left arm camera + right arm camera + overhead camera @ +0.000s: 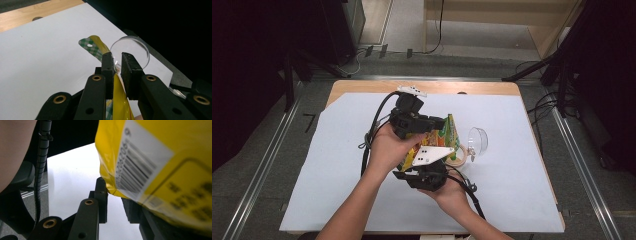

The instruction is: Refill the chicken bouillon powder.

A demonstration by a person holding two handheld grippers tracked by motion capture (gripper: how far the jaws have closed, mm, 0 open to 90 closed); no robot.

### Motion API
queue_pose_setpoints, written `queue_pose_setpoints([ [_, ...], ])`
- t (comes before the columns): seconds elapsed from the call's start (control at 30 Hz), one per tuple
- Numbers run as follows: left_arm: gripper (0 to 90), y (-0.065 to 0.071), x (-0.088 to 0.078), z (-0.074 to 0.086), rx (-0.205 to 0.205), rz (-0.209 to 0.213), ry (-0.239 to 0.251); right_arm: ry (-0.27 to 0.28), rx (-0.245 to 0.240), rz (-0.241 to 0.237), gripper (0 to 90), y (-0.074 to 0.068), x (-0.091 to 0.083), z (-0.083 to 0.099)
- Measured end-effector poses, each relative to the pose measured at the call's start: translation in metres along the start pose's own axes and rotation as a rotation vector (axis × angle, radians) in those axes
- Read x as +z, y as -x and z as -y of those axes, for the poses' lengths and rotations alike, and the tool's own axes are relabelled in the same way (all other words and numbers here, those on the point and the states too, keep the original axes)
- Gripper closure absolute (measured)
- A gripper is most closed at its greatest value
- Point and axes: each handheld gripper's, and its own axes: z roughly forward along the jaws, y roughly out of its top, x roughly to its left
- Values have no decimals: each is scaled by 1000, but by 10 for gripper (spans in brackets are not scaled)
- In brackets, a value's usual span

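A yellow snack bag (446, 133) with a green checked top hangs over the middle of the table between my two grippers. My left gripper (435, 126) comes in from the far side. Its jaws (117, 65) are shut on the bag's flat sealed top (96, 46), and the yellow film fills the gap lower down. My right gripper (418, 159) comes in from the near side under its grey plate. Its jaws (113, 195) grip the bottom corner of the bag (162, 157), whose barcode side faces this camera. The bag covers most of that gripper's right jaw.
A clear round dish (479, 140) lies on its side just right of the bag, also seen as a clear dish (135, 47) behind the left jaws. A tape roll (458, 157) lies beside it. A white sheet (512, 190) covers the wooden table (362, 86).
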Motion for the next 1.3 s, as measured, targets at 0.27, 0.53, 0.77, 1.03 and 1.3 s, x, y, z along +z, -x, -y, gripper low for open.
queue_pose_setpoints([
  [0.27, 809, -4, -3, 4, -6, -13, 26, -11, -9, -4, 764, 1, 4, -1],
  [0.53, 808, -5, -4, 5, -2, -25, 41, -15, -12, -9, 764, 3, 7, -2],
  [0.77, 808, -11, -4, 3, -20, -17, 36, -23, -7, -17, 764, 6, 9, -4],
  [1.03, 808, -18, -4, -5, -27, -14, 31, -37, 3, -17, 763, 12, 9, -12],
  [1.3, 803, -24, 0, -7, -42, -3, 7, -54, 18, -31, 763, 17, 11, -14],
])
